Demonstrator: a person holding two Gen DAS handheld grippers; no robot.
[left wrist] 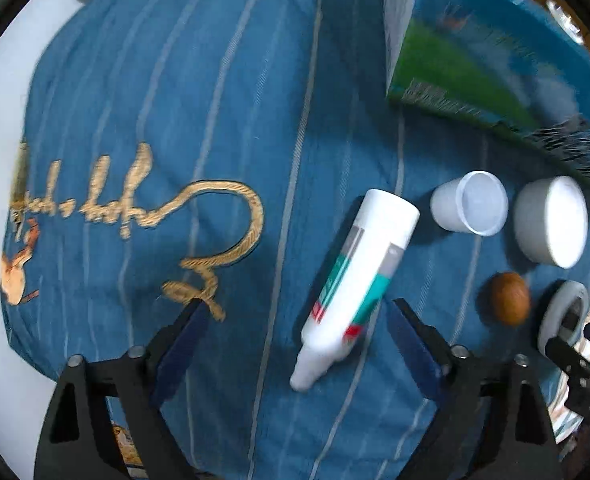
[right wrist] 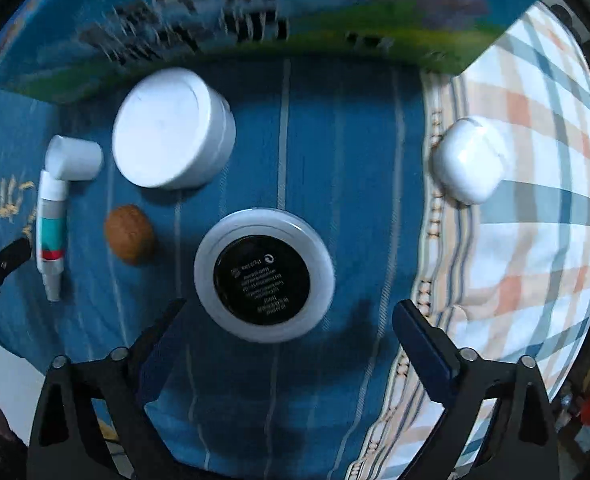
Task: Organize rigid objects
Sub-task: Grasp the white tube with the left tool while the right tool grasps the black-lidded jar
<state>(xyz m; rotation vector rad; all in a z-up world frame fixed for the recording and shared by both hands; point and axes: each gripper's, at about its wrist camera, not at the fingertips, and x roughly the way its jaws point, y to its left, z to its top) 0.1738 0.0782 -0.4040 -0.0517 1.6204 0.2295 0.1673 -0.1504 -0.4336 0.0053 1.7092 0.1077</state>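
Left gripper stands wide, nothing clasped; the white tube lies on the blue cloth between its fingers, nozzle nearest, touching neither pad. Beyond its right finger: brown nut, small cup, white jar. Right gripper is likewise wide and empty, the black-faced round tin lying just ahead between its fingers (lettering too blurred to read). Farthest, a printed box.
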